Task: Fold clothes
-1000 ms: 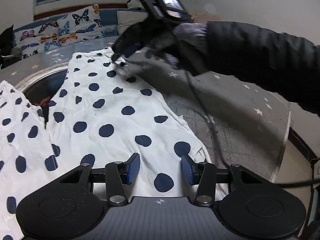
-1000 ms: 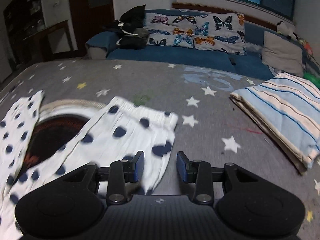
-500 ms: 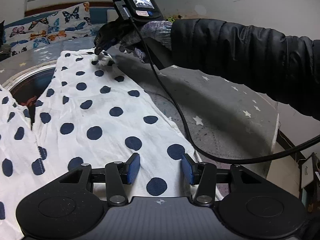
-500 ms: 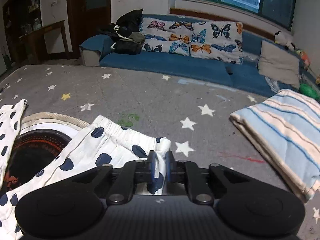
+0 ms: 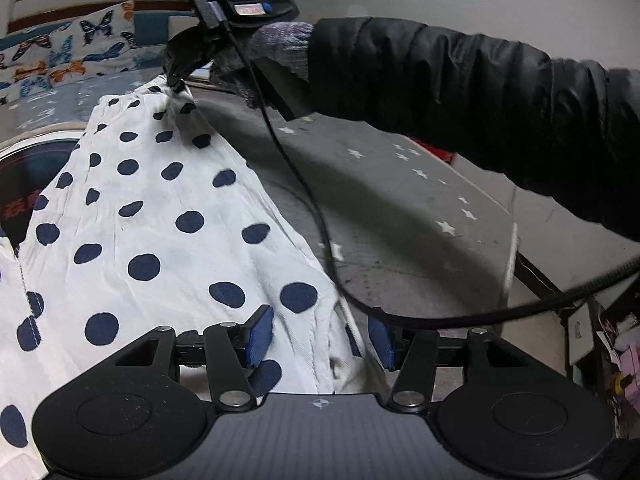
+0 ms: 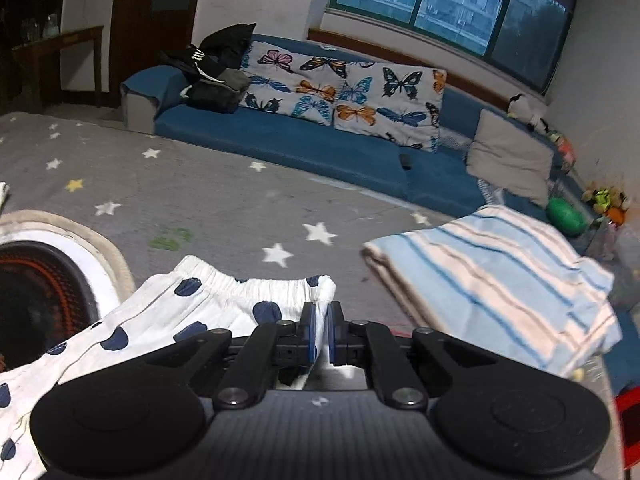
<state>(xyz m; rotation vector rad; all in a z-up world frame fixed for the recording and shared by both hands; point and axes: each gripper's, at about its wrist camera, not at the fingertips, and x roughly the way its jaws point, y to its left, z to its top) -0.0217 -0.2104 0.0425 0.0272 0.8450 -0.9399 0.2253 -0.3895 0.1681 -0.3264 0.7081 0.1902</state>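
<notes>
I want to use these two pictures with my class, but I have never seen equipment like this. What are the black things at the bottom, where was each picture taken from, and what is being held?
A person holds a hand-held two-finger gripper in each hand; a camera on each looks along its fingers. In the left wrist view, the left gripper is open, with an edge of the polka-dot garment between its blue pads. The gloved right hand shows there too. In the right wrist view, the right gripper is shut on the garment's elastic waistband corner. The garment lies on a grey star-patterned surface; a folded striped cloth lies to the right.
</notes>
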